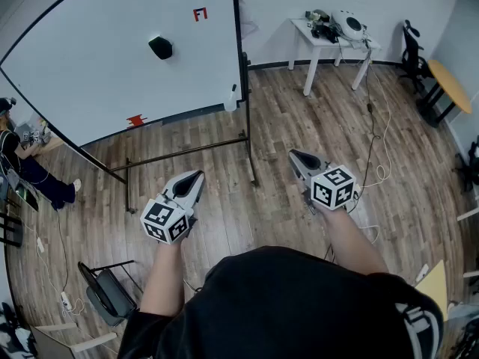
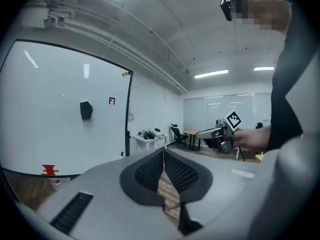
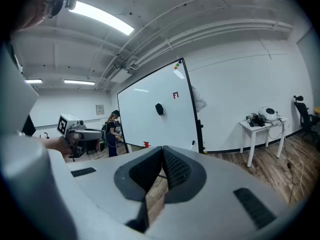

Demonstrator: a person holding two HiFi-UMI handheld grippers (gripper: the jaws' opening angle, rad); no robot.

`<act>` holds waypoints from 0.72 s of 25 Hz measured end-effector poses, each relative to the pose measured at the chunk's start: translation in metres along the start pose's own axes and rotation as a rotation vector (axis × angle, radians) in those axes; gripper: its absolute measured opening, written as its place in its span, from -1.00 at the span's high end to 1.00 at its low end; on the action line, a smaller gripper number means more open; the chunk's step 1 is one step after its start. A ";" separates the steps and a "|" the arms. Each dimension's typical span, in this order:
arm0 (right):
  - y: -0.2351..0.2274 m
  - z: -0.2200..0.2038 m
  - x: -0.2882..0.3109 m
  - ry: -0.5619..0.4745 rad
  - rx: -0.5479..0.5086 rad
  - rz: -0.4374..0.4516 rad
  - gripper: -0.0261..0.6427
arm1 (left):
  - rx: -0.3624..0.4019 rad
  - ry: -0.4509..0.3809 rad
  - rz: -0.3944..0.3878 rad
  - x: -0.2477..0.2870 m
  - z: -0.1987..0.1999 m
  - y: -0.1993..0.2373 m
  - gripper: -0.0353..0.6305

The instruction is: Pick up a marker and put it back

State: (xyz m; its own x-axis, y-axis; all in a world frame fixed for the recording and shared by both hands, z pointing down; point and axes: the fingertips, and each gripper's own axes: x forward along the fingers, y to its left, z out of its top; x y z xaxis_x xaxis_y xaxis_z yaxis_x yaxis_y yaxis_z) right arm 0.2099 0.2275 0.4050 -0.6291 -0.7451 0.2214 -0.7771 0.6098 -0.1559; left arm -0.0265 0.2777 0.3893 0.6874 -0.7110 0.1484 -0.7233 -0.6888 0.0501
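Note:
A large whiteboard (image 1: 112, 58) on a black stand stands ahead of me on the wood floor. A small white marker (image 1: 232, 96) sits upright at the board's lower right corner, also seen in the left gripper view (image 2: 121, 154) and the right gripper view (image 3: 193, 144). A red item (image 1: 136, 120) lies on the board's lower edge, and a black eraser (image 1: 160, 47) sticks to its face. My left gripper (image 1: 196, 176) and right gripper (image 1: 293, 154) hover side by side, well short of the board. Both are shut with nothing between the pads (image 2: 163, 151) (image 3: 163, 149).
A white table (image 1: 299, 27) with devices stands at the back right, with a black chair (image 1: 410, 54) and a round yellow table (image 1: 449, 84) beyond. Cables (image 1: 374, 140) trail over the floor. A person (image 1: 22, 163) sits at the left; a folding chair (image 1: 108, 290) is near my left.

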 end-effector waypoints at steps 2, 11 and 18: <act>-0.003 -0.006 -0.008 0.001 0.005 0.011 0.93 | -0.004 0.001 -0.002 0.004 -0.003 -0.009 0.85; -0.031 -0.008 -0.004 0.002 0.041 0.011 0.93 | -0.028 0.021 0.010 0.021 -0.011 -0.018 0.85; -0.043 -0.007 0.027 0.020 0.039 0.013 0.93 | -0.043 0.023 0.017 0.041 -0.014 0.008 0.85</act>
State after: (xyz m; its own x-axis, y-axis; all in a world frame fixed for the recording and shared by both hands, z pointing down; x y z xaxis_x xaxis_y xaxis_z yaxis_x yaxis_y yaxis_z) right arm 0.2260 0.1827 0.4241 -0.6387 -0.7316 0.2385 -0.7694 0.6079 -0.1961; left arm -0.0052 0.2448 0.4096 0.6737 -0.7186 0.1725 -0.7373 -0.6695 0.0901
